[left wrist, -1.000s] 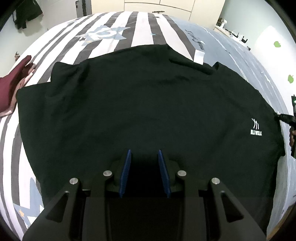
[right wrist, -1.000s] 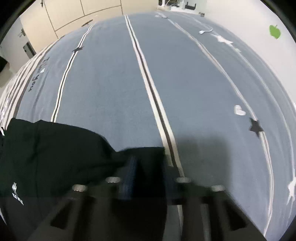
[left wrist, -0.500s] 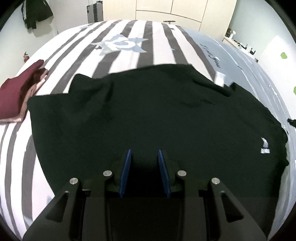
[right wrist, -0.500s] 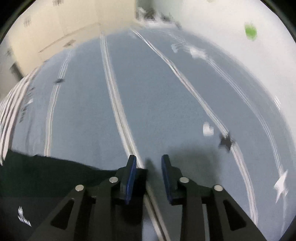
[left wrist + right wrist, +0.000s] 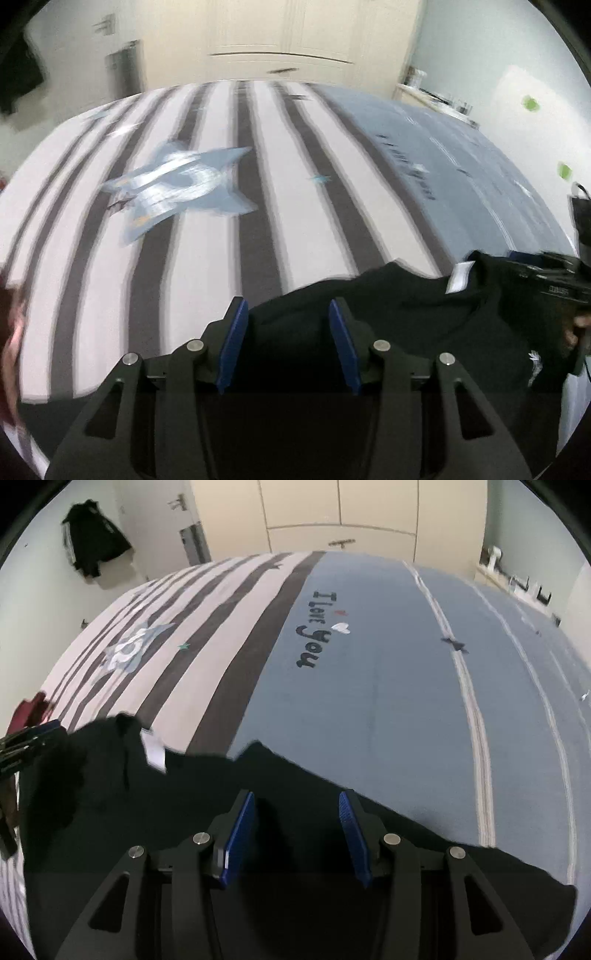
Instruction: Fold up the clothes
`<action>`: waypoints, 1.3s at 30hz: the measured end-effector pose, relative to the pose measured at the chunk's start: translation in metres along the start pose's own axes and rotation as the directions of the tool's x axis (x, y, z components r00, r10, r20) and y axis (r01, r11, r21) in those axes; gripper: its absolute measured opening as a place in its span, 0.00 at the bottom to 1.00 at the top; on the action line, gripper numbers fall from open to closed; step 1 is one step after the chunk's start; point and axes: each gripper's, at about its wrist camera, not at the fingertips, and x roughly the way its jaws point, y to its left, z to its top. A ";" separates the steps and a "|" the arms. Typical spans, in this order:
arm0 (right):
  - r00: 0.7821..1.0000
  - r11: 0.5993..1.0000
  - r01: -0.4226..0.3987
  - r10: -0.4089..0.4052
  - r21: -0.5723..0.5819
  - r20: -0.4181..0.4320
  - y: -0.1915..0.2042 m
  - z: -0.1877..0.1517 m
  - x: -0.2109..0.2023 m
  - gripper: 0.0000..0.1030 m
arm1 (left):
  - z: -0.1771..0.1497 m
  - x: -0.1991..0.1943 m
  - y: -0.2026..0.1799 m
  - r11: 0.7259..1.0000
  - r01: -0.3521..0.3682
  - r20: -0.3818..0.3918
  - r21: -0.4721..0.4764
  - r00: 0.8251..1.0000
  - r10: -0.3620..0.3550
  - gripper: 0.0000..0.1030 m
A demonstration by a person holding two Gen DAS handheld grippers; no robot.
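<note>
A black T-shirt (image 5: 406, 325) lies flat on the bed, its white neck label (image 5: 460, 277) at the far edge. My left gripper (image 5: 288, 332) hovers over the shirt's far edge left of the collar. Its jaws are opening, with fabric below them but not pinched. My right gripper (image 5: 295, 823) stands over the shirt (image 5: 184, 812) right of the label (image 5: 153, 751). Its jaws are opening too, and the pads press on nothing. Each gripper shows in the other's view: the right gripper (image 5: 546, 273) in a hand, the left gripper (image 5: 33, 734) at the left edge.
The bed cover has grey and white stripes (image 5: 207, 258) on the left and a blue half (image 5: 388, 701) with lettering on the right. A maroon garment (image 5: 27, 710) lies at the bed's left side. Wardrobe doors (image 5: 340, 513) stand beyond the bed.
Both grippers have swept across the shirt to its collar edge. The right one let go of the black fabric it held. Both pairs of jaws stand wider than before.
</note>
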 end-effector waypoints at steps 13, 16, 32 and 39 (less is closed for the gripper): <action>0.992 1.000 0.003 -0.003 -0.006 -0.124 -0.013 0.010 0.070 0.30 | 0.005 0.062 -0.040 0.997 0.028 -0.092 0.070 0.996 -0.022 0.14; 0.993 0.998 -0.013 0.005 -0.066 -0.115 -0.004 0.010 0.070 0.05 | 0.006 0.058 -0.046 0.996 0.008 -0.070 0.087 0.998 -0.002 0.06; 0.989 0.989 0.145 -0.145 0.011 0.030 -0.004 0.063 0.080 0.00 | 0.038 0.073 -0.015 0.992 -0.069 -0.058 -0.102 0.996 0.064 0.10; 0.992 0.993 0.102 -0.106 0.065 0.064 -0.003 0.041 0.036 0.02 | 0.043 -0.007 0.029 0.973 -0.008 0.120 -0.229 0.992 0.036 0.52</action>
